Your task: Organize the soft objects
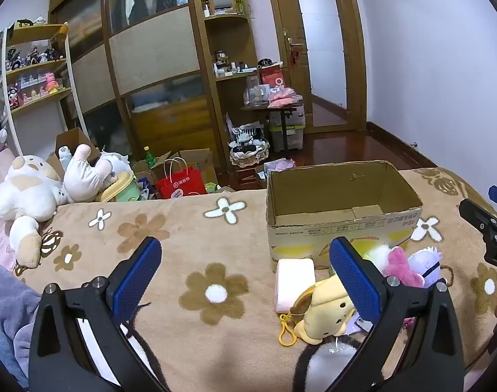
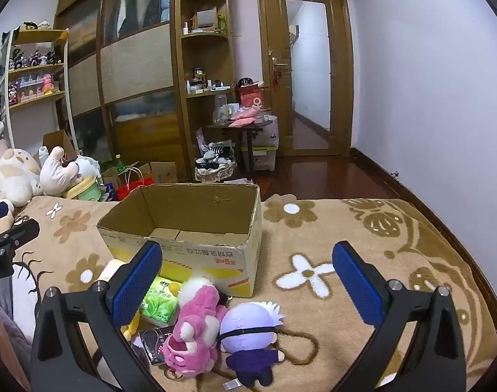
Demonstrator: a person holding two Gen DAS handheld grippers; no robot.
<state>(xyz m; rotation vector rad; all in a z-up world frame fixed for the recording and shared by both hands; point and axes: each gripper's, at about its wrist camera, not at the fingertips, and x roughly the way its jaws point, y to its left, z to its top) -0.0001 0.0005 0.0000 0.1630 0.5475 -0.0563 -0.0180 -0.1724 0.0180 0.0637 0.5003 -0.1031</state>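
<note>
We count one open box [image 2: 189, 228] on the blanket [image 2: 362, 245], nothing seen inside. In front of it lie five soft items: pink plush [image 2: 196, 330], purple doll [image 2: 251, 336], yellow plush [image 1: 327, 307], white block [image 1: 294, 281], green tissue pack [image 2: 160, 303]. Left gripper [image 1: 248, 281] and right gripper [image 2: 251, 284] both stand spread, pinching nothing. A dark card [image 2: 153, 343] is partly hidden.
</note>
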